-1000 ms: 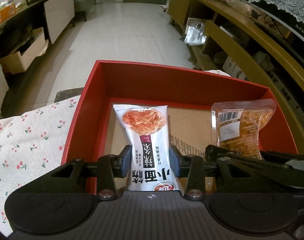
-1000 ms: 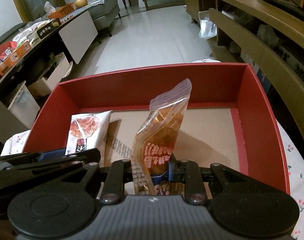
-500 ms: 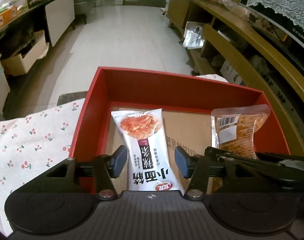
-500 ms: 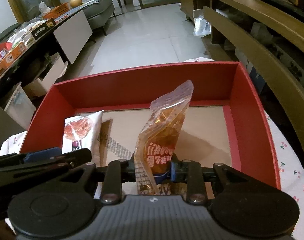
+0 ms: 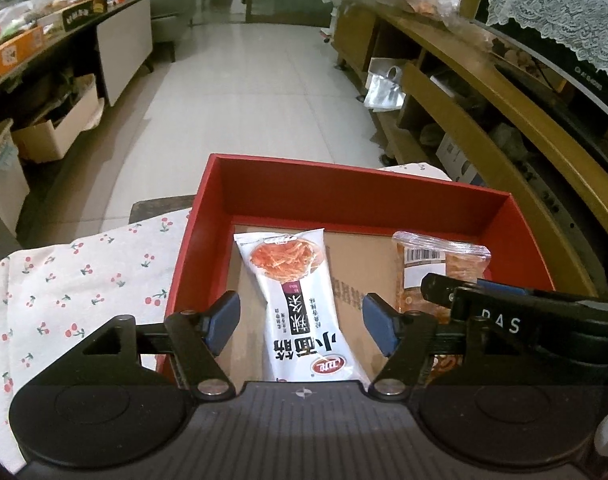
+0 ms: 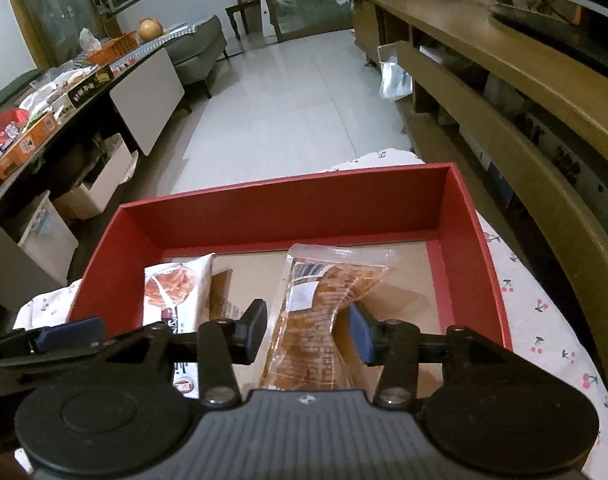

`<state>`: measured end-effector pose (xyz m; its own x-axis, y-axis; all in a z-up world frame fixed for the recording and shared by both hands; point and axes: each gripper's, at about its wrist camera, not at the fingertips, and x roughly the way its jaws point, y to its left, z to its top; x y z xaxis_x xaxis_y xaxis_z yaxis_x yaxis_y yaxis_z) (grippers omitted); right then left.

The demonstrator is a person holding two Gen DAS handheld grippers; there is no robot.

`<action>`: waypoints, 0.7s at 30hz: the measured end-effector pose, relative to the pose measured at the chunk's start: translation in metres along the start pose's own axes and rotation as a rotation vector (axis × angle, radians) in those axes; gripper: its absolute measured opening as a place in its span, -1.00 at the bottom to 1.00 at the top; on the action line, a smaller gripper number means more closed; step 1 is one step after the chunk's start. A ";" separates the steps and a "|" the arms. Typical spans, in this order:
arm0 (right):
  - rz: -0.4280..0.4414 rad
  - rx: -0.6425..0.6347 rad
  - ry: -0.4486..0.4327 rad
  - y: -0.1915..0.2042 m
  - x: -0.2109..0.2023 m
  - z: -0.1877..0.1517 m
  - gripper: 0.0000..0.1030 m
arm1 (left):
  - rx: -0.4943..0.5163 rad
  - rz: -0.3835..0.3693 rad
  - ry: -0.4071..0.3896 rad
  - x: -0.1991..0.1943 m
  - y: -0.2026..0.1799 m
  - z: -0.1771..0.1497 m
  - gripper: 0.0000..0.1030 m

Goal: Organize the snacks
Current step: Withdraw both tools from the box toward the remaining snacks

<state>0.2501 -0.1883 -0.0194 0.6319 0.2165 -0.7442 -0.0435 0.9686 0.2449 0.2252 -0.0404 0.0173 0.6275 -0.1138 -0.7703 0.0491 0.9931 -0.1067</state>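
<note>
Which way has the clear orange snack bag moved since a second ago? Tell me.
Yes. The clear orange snack bag stood upright, pinched; now it lies flat on the red box floor, between the right gripper's open fingers.

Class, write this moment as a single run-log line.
left gripper: jaws open over white noodle-snack packet | right gripper: jaws open around clear orange-snack pouch | both lie inside red cardboard box

Red box (image 5: 356, 196): bare cardboard floor along the far wall and right side; white packet (image 5: 300, 300) near left wall, clear packet (image 6: 324, 320) mid-floor, narrow gap between.
</note>
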 end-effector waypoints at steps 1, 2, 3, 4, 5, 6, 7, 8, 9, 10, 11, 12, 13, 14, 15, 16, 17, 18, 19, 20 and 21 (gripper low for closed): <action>0.002 0.000 -0.003 -0.001 -0.002 0.000 -0.01 | 0.000 -0.001 -0.002 -0.002 0.000 0.000 0.46; 0.002 0.001 -0.008 0.000 -0.005 0.000 -0.01 | -0.002 -0.003 -0.004 -0.004 0.000 0.000 0.46; 0.003 0.004 -0.013 0.000 -0.007 0.000 -0.01 | -0.004 -0.005 -0.008 -0.007 0.001 0.000 0.47; 0.006 0.006 -0.016 0.001 -0.010 0.000 -0.01 | -0.007 -0.008 -0.011 -0.009 0.003 0.000 0.47; 0.011 0.007 -0.021 0.002 -0.012 0.000 0.00 | -0.009 -0.010 -0.015 -0.012 0.004 0.000 0.48; 0.014 0.006 -0.028 0.003 -0.015 0.000 0.00 | -0.011 -0.013 -0.018 -0.015 0.004 0.000 0.48; 0.015 0.004 -0.034 0.004 -0.019 -0.001 0.00 | -0.014 -0.015 -0.022 -0.018 0.005 0.000 0.49; 0.015 0.000 -0.038 0.006 -0.022 -0.002 0.00 | -0.016 -0.017 -0.024 -0.020 0.006 -0.001 0.49; 0.015 -0.004 -0.042 0.007 -0.024 -0.002 0.00 | -0.019 -0.019 -0.026 -0.022 0.006 -0.001 0.50; 0.015 -0.007 -0.044 0.008 -0.027 -0.003 0.00 | -0.019 -0.022 -0.028 -0.025 0.006 -0.002 0.50; 0.016 -0.006 -0.046 0.009 -0.029 -0.004 0.00 | -0.018 -0.024 -0.030 -0.027 0.006 -0.003 0.50; 0.017 -0.004 -0.047 0.009 -0.031 -0.005 0.00 | -0.017 -0.025 -0.032 -0.029 0.006 -0.003 0.50; 0.019 -0.002 -0.048 0.009 -0.034 -0.006 0.00 | -0.017 -0.028 -0.034 -0.031 0.007 -0.004 0.50; 0.020 -0.002 -0.047 0.010 -0.036 -0.007 0.00 | -0.017 -0.030 -0.036 -0.033 0.007 -0.004 0.50; 0.020 -0.001 -0.048 0.010 -0.038 -0.008 0.00 | -0.020 -0.032 -0.037 -0.035 0.008 -0.005 0.50; 0.020 0.000 -0.051 0.010 -0.041 -0.009 0.00 | -0.023 -0.035 -0.039 -0.038 0.009 -0.006 0.50; 0.021 0.001 -0.053 0.011 -0.044 -0.011 0.00 | -0.026 -0.036 -0.041 -0.040 0.010 -0.007 0.50; 0.022 0.001 -0.054 0.011 -0.047 -0.012 0.00 | -0.028 -0.038 -0.043 -0.043 0.011 -0.007 0.50; 0.024 0.002 -0.057 0.012 -0.050 -0.013 0.00 | -0.029 -0.037 -0.045 -0.045 0.012 -0.008 0.50; 0.027 0.003 -0.060 0.012 -0.053 -0.015 0.00 | -0.031 -0.037 -0.046 -0.047 0.013 -0.009 0.50; 0.029 0.003 -0.061 0.012 -0.056 -0.017 0.00 | -0.033 -0.038 -0.048 -0.050 0.014 -0.010 0.51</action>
<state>0.2012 -0.1863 0.0146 0.6765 0.2367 -0.6974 -0.0607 0.9616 0.2676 0.1868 -0.0210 0.0475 0.6621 -0.1488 -0.7345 0.0483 0.9865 -0.1564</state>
